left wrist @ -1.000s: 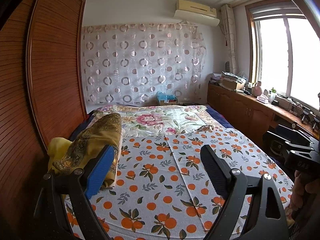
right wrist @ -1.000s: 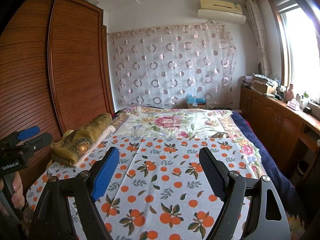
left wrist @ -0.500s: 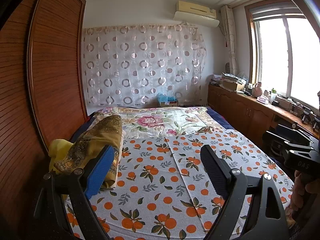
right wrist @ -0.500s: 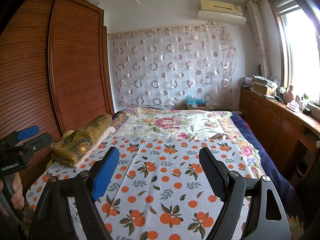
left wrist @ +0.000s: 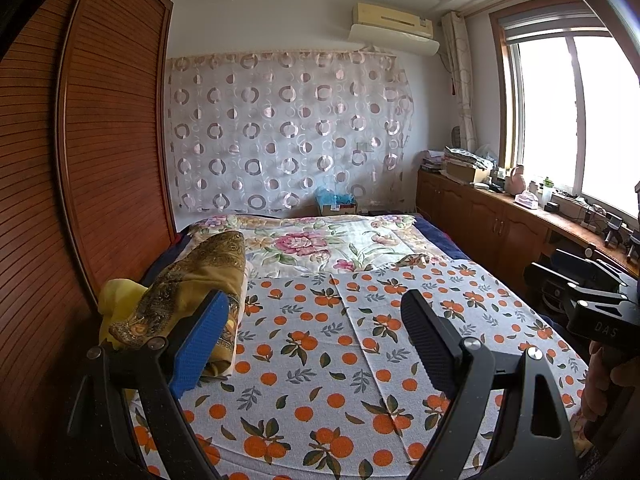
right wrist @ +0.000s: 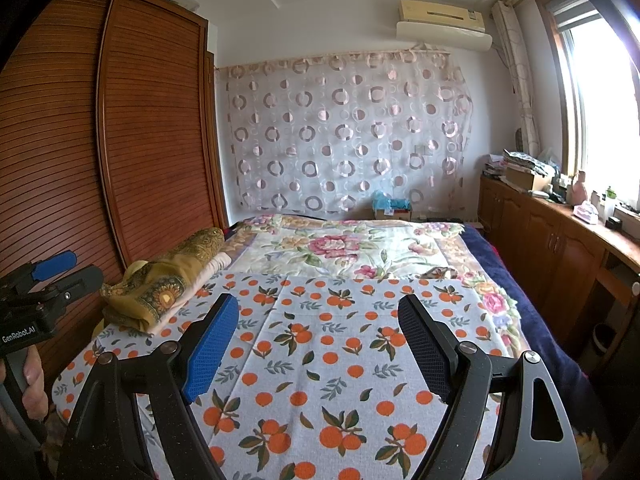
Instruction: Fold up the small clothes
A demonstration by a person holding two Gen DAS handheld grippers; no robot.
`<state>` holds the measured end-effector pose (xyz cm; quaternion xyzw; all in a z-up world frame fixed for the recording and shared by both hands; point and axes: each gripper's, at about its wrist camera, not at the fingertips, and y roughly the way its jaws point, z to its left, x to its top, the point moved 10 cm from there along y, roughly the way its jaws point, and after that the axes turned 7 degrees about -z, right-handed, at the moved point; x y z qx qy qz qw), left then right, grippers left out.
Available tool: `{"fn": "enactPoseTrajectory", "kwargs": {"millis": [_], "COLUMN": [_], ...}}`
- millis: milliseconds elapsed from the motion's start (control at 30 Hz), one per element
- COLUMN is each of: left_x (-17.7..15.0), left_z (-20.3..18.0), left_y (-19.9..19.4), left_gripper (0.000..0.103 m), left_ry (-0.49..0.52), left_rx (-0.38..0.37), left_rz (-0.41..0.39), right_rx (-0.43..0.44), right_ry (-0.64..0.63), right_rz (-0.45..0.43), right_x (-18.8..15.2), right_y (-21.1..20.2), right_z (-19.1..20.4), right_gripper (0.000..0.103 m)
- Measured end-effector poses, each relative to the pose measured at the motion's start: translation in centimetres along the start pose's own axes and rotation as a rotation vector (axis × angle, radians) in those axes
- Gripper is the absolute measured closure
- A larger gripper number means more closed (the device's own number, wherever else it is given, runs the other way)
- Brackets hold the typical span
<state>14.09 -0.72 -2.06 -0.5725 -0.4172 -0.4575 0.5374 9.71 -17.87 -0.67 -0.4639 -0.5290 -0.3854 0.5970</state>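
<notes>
A pile of clothes lies at the bed's left edge: an olive-gold patterned piece (left wrist: pixel 192 280) (right wrist: pixel 168 280) on top, a yellow piece (left wrist: pixel 116 296) behind it and a pale pink piece (right wrist: pixel 212 264) under it. My left gripper (left wrist: pixel 316 344) is open and empty above the orange-print sheet (left wrist: pixel 320 360), with the pile just behind its blue left pad (left wrist: pixel 200 344). My right gripper (right wrist: pixel 320 344) is open and empty over the sheet (right wrist: pixel 328 360), to the right of the pile. Each gripper shows at the edge of the other's view.
A wooden slatted wardrobe (left wrist: pixel 100 160) stands close along the bed's left side. A floral quilt (left wrist: pixel 312 240) covers the far half of the bed. A low wooden cabinet (right wrist: pixel 560 248) with clutter runs under the window on the right. A small crumpled cloth (left wrist: pixel 414 259) lies mid-bed.
Both views have tilted up very slightly. Nothing on the bed has moved, and both grippers stay open.
</notes>
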Motion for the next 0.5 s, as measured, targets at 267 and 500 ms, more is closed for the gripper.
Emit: {"fn": "enactPoseTrajectory", "kwargs": {"millis": [267, 500], "left_x": [0.00, -0.15], "left_z": [0.04, 0.05], "left_y": [0.00, 0.00], "left_gripper": [0.015, 0.015], "left_ry": [0.000, -0.001], "left_rx": [0.001, 0.002], "left_rz": [-0.003, -0.004], "right_rx": [0.002, 0.003], "right_ry": [-0.002, -0.007], "right_rz": [0.000, -0.003], "right_x": [-0.06, -0.03], "right_y": [-0.04, -0.10], "right_z": [-0.06, -0.34], "right_gripper": [0.020, 0.020]}}
